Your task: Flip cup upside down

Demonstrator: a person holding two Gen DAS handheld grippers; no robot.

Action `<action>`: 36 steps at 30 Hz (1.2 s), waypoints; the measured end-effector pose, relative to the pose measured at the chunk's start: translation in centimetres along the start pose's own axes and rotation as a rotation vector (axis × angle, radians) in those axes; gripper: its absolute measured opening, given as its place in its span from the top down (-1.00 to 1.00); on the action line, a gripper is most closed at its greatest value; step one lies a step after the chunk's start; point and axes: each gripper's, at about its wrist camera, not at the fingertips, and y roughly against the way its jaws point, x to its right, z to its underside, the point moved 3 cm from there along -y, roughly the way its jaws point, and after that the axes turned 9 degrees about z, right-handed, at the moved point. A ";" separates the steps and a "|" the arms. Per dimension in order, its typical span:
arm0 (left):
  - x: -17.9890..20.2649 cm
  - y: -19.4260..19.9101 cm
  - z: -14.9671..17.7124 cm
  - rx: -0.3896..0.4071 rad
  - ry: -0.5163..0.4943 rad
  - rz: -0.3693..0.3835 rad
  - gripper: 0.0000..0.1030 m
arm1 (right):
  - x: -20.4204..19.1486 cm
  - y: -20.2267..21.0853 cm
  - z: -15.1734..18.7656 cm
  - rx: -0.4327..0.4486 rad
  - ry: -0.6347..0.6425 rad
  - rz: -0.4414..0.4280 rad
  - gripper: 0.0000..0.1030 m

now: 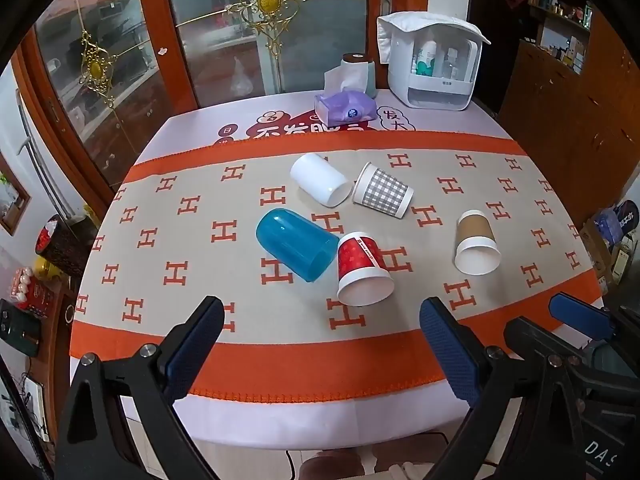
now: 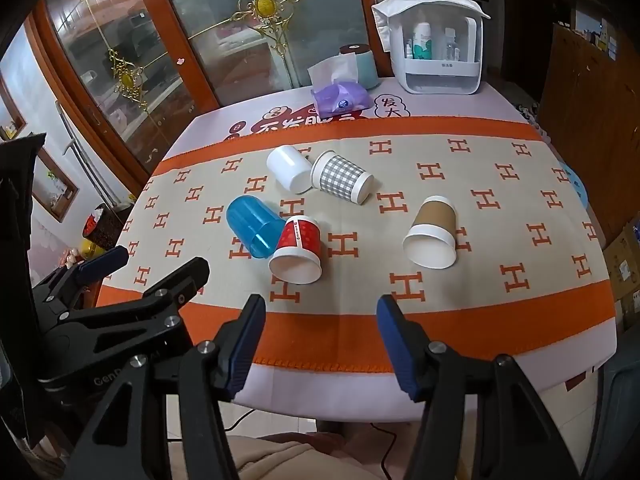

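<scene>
- The left gripper (image 1: 322,316) is held spread wide above the near edge of the table (image 1: 280,420), nothing between its blue pads (image 1: 192,344); the right gripper (image 2: 320,310) is likewise spread and empty, just beside it at 3 o'clock.
- A bare strip of the orange-bordered runner (image 1: 280,360) is seen between both grippers and the cups.
- Five cups are found lying on their sides on the runner.
- The red paper cup (image 1: 362,270) is seen nearest, at 12 o'clock from the left gripper, its mouth turned toward the near edge.
- The blue plastic cup (image 1: 294,244) is seen touching the red one, at 11 o'clock.
- The brown paper cup (image 2: 432,236) is placed apart at 1 o'clock from the right gripper, open runner all round it.
- The white cup (image 1: 320,179) and the checked cup (image 1: 384,191) are seen farther back, touching each other.
- Wide free runner is left at 9 and 3 o'clock of the cluster, out to the side edges.
- At the far edge a tissue pack (image 1: 346,110) and a white storage box (image 1: 434,64) are placed, well apart from the cups.
</scene>
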 end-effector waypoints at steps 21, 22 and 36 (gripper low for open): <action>0.5 -0.4 0.0 -0.008 -0.018 0.014 -0.89 | 0.8 0.1 0.0 0.009 -0.023 -0.007 -0.13; 0.5 -0.4 0.0 -0.008 -0.018 0.019 -0.89 | 0.8 0.1 0.0 0.009 -0.023 -0.007 -0.13; 0.3 -1.2 -0.7 -0.045 -0.022 0.068 -0.89 | 1.4 -0.6 -0.8 -0.016 -0.012 -0.013 -0.13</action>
